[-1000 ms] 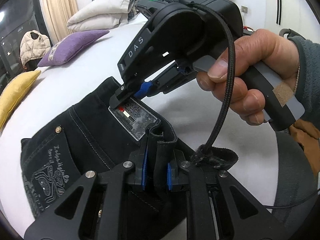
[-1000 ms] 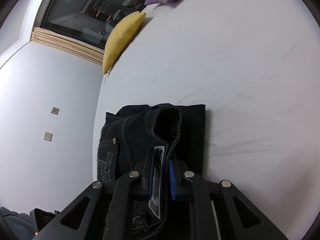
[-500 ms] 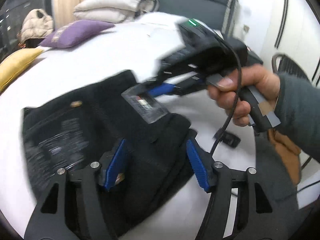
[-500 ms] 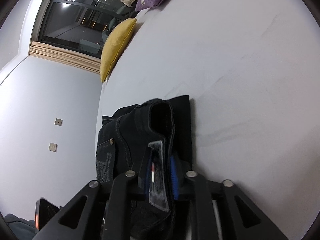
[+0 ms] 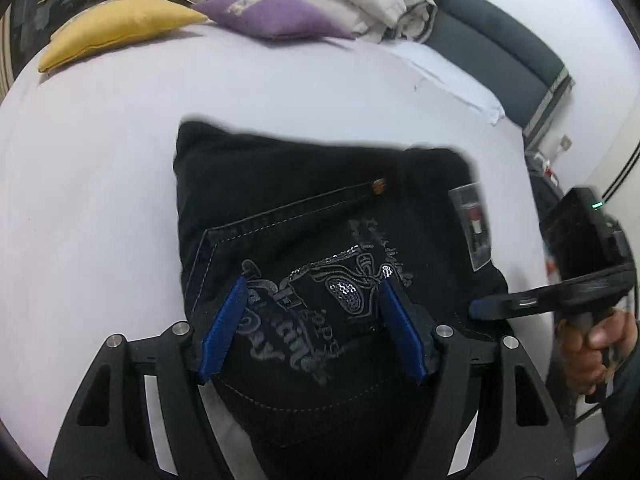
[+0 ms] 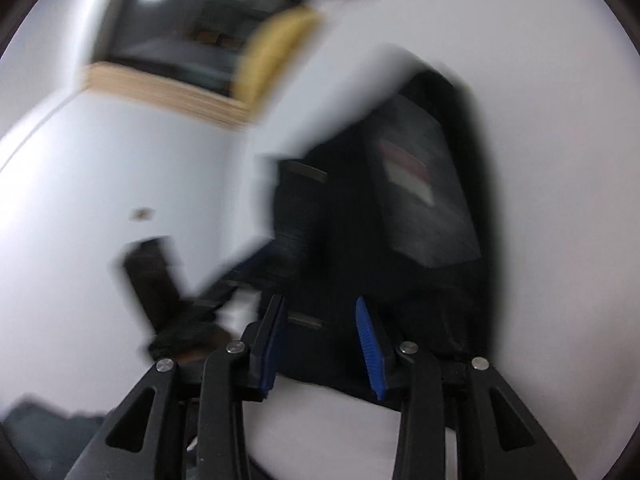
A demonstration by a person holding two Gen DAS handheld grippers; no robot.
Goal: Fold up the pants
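A yellow cushion (image 5: 116, 28) lies at ten o'clock on a white bed (image 5: 100, 160), with a purple cushion (image 5: 276, 16) and a rolled quilt (image 5: 360, 4) towards twelve. At the centre of the left wrist view, folded black pants (image 5: 320, 208) lie flat on the sheet, printed back pocket up. The left gripper (image 5: 312, 332) hangs over them at six o'clock, released, its blue pads (image 5: 224, 332) wide apart on either side of the pocket print and pinching nothing. A grey label (image 5: 472, 224) sits on the pants at three o'clock. Beyond it a hand (image 5: 596, 344) holds the right gripper (image 5: 492, 306), its tip at the pants' edge. In that gripper's own blurred view its jaws are apart and closing, gripping no cloth, with the pants just ahead.
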